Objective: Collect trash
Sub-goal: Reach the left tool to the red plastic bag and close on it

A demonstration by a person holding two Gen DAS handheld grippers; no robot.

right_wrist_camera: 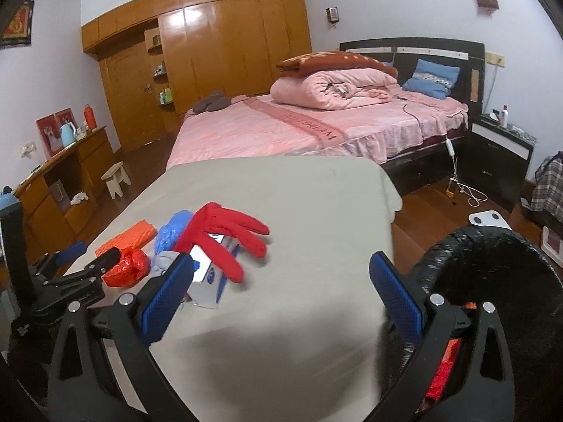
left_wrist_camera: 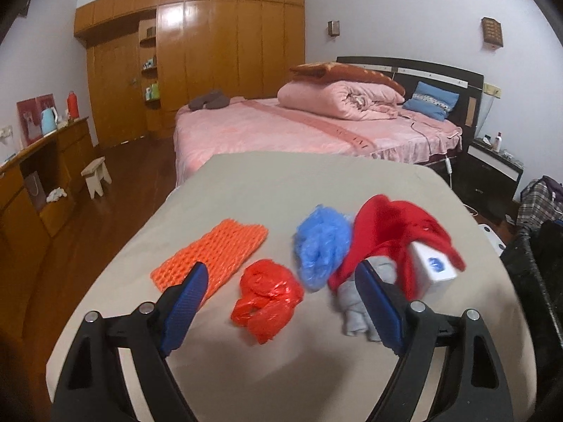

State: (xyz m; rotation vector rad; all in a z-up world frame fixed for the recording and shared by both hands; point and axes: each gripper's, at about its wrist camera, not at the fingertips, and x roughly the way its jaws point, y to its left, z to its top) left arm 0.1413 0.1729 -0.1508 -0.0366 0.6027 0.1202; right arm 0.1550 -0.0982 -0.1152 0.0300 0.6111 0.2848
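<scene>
On the beige-covered table [left_wrist_camera: 267, 190] lie an orange foam net [left_wrist_camera: 214, 251], a crumpled red plastic bag [left_wrist_camera: 265, 295], a crumpled blue plastic bag [left_wrist_camera: 322, 244], a red glove [left_wrist_camera: 390, 232] draped over a white box [left_wrist_camera: 434, 263], and a grey sock [left_wrist_camera: 355, 311]. My left gripper [left_wrist_camera: 281, 285] is open, hovering over the red bag. My right gripper [right_wrist_camera: 281, 274] is open over bare cloth, right of the glove [right_wrist_camera: 225, 235] and box [right_wrist_camera: 207, 277]. The left gripper [right_wrist_camera: 102, 263] shows there beside the red bag [right_wrist_camera: 128, 269].
A black-lined trash bin [right_wrist_camera: 492, 267] stands at the table's right edge, with red items inside. Behind the table is a pink bed [left_wrist_camera: 292, 130]. A wooden desk [left_wrist_camera: 42, 161] and small stool [left_wrist_camera: 95, 176] are to the left, a nightstand [left_wrist_camera: 492, 172] to the right.
</scene>
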